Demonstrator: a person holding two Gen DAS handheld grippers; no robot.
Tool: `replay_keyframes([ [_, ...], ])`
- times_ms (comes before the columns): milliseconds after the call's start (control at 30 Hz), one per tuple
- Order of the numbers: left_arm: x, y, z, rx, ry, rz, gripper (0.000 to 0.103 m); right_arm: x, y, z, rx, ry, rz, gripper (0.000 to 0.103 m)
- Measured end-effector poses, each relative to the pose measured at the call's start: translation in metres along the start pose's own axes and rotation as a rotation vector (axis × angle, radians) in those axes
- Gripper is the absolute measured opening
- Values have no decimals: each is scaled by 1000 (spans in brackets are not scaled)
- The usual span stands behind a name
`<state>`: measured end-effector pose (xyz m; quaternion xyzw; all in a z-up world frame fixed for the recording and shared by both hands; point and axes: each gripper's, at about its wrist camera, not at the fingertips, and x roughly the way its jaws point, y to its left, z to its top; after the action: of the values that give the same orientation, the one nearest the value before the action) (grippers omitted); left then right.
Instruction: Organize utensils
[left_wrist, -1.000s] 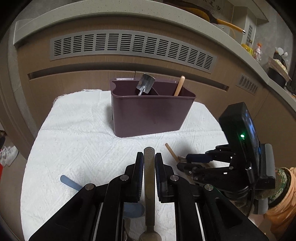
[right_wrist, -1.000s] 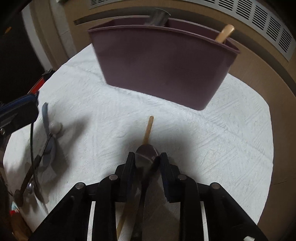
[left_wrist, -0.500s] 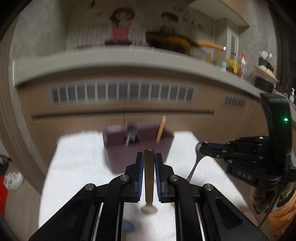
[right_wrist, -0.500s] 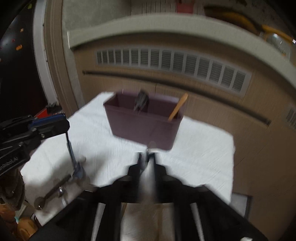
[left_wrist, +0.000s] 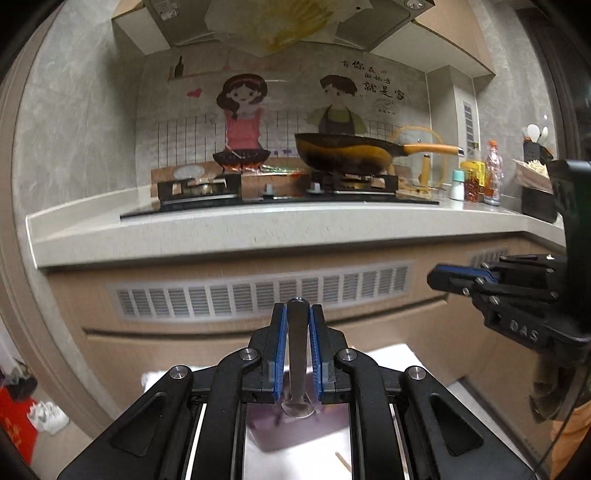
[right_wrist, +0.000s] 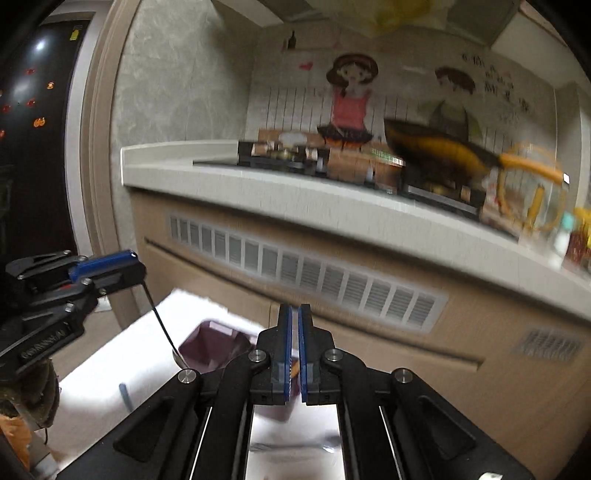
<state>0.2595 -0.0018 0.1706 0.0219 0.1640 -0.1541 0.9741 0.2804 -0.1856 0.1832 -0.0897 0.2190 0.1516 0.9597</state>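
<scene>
Kitchen cabinets with a slatted vent fill the background, but nearest, the left gripper (left_wrist: 298, 347) is clamped on a flat grey metal utensil handle (left_wrist: 297, 343), long axis hanging downward. Below it, the purple plastic caddy (right_wrist: 210, 345) sits on the white cloth-covered table (right_wrist: 92, 384). The right gripper (right_wrist: 294, 350) is nearly closed; whether anything is held cannot be told. The left is judged nearer the caddy.

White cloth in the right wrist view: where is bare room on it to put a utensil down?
The white cloth is bare between its left edge and the purple bin, though the left gripper hangs a metal spoon over that patch. Nearer the camera, a blue handle crowds the cloth.
</scene>
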Motion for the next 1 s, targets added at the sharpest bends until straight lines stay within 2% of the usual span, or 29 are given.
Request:
replay_keyframes([
  [133, 13, 8, 0, -31, 32, -42, 13, 18, -9, -14, 3, 78, 29, 4],
  [200, 16, 7, -13, -32, 53, -63, 13, 34, -15, -44, 6, 170, 45, 4],
  [300, 21, 6, -38, -52, 103, -96, 13, 63, -32, -96, 44, 315, 20, 6],
  [333, 23, 5, -48, -60, 124, -108, 13, 74, -42, -114, 92, 362, -2, 9],
  [400, 26, 4, -68, -75, 160, -122, 13, 91, -61, -145, 189, 421, -63, 38],
  [467, 28, 5, -83, -87, 186, -122, 13, 109, -77, -172, 278, 451, -147, 47],
  [600, 31, 13, -109, -118, 234, -114, 13, 150, -93, -203, 403, 524, -235, 48],
  [700, 30, 19, -120, -133, 250, -103, 13, 172, -95, -209, 439, 536, -313, 48],
  [800, 28, 27, -127, -151, 255, -102, 13, 187, -99, -216, 524, 560, -353, 48],
  [900, 28, 33, -131, -166, 258, -106, 13, 191, -94, -217, 509, 541, -397, 48],
  [933, 28, 34, -132, -170, 259, -105, 13, 190, -93, -216, 488, 536, -388, 45],
  [967, 29, 35, -133, -172, 261, -104, 13, 189, -92, -215, 474, 533, -369, 29],
  [1000, 29, 36, -134, -178, 263, -103, 13, 188, -91, -215, 458, 539, -354, 27],
])
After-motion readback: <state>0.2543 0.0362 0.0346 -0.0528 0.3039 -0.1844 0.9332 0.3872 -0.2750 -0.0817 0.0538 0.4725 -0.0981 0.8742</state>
